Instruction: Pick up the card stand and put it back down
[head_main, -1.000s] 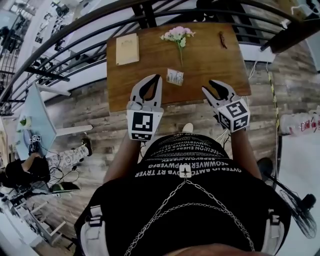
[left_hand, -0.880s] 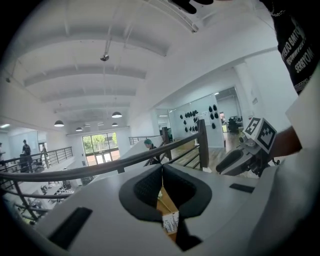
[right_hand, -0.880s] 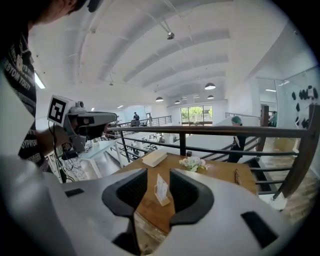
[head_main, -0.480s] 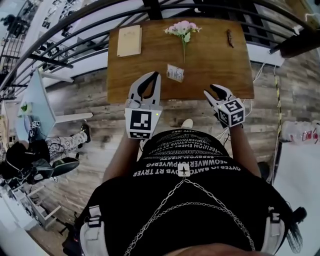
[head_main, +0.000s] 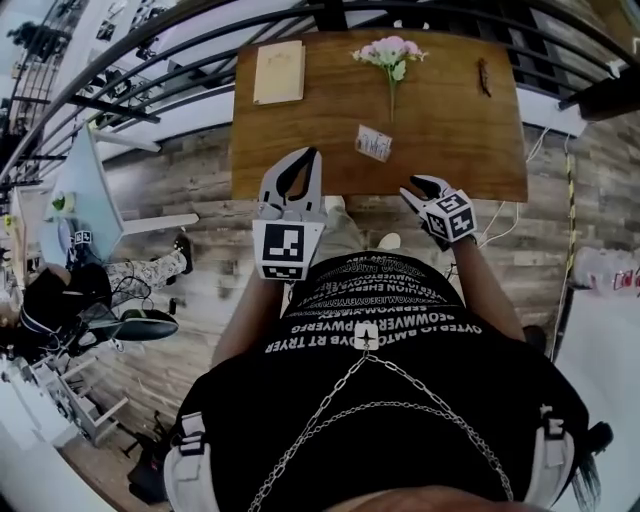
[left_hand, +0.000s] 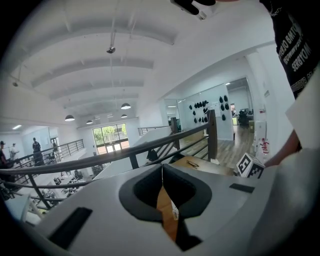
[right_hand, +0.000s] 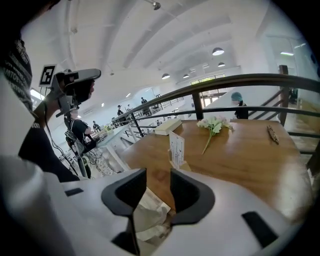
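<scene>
R gripper (right_hand: 158, 175) hangs over the near edge of the table (head_main: 460, 140), jaws roughly half apart and empty; only the wood edge and pale cloth (right_hand: 145, 220) show thru the gap. L gripper (head_main: 308, 155) sits at the same edge, further left, jaws tip to tip w/ nothing in them. The card stand (right_hand: 176, 148) is upright on the table just ahead and slightly left of the R jaws, not yet touched, btwn the two grippers and nearer us than the flowers (head_main: 390, 52). A book (head_main: 279, 72) lies at the far left corner.

We judge the approach is the step in hand. To do it well, we'd line the R jaws up w/ the stand's low base, not the thin card. We'd then close gently, lift straight up and set it down flat so it doesn't tip.
</scene>
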